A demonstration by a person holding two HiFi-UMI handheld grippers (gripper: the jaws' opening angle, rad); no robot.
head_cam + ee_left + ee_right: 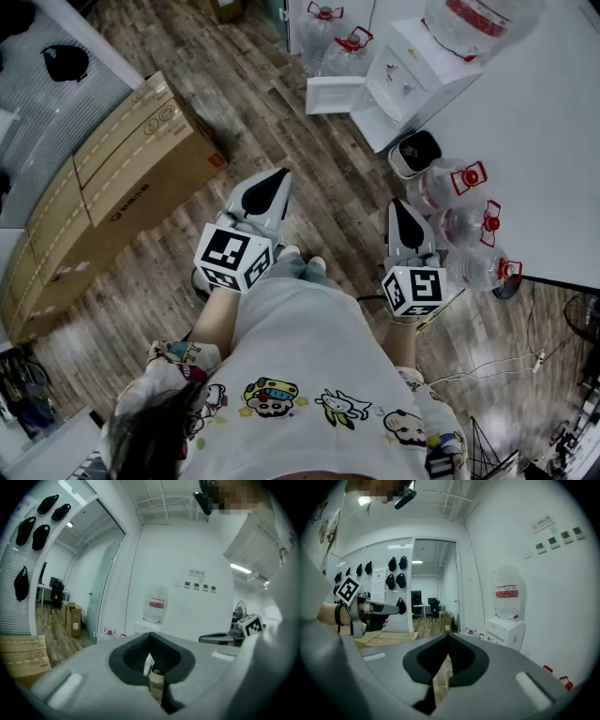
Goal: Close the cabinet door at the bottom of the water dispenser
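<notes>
The white water dispenser (412,70) stands against the wall at the top right of the head view, with a large bottle (478,23) on top. Its bottom cabinet door (335,94) is swung open to the left. My left gripper (274,186) and right gripper (403,211) are held in front of me, well short of the dispenser, both shut and empty. The left gripper view shows the dispenser (151,623) far off, past the shut jaws of the left gripper (150,637). It stands at the right, dispenser (505,631), in the right gripper view, beyond the right gripper (449,639).
Three water bottles (466,225) with red caps line the wall on the right, next to a small dark-topped pot (412,153). More bottles (337,42) stand left of the dispenser. Large cardboard boxes (122,169) lie on the wooden floor at the left.
</notes>
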